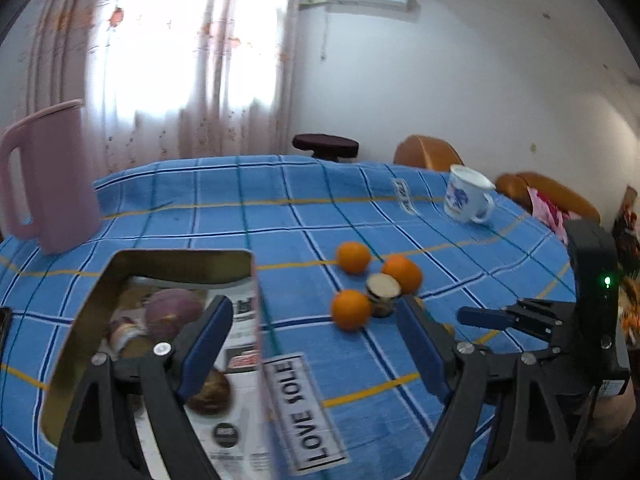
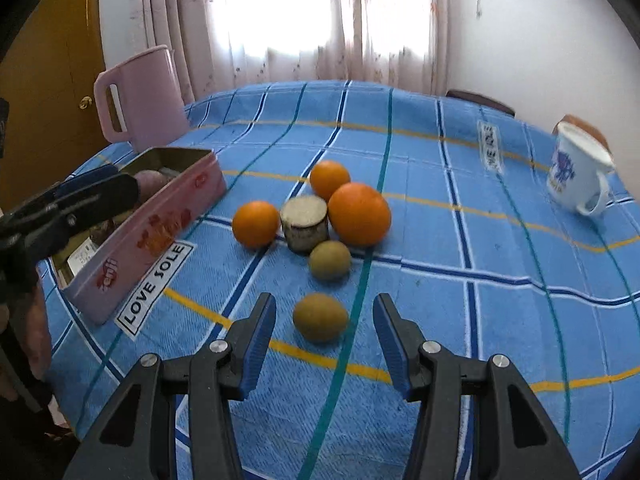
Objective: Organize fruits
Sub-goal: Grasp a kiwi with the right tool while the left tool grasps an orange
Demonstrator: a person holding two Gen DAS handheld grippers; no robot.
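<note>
Right gripper [image 2: 324, 338] tilted down (jaws apart), kiwi [image 2: 320, 317] ahead

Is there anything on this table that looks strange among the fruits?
Yes. A short cut log piece stands among the oranges on the blue cloth; it is no fruit. The mug also appears tilted.

A pink jug [image 2: 140, 96] and a white mug [image 2: 576, 172] stand well apart.
</note>
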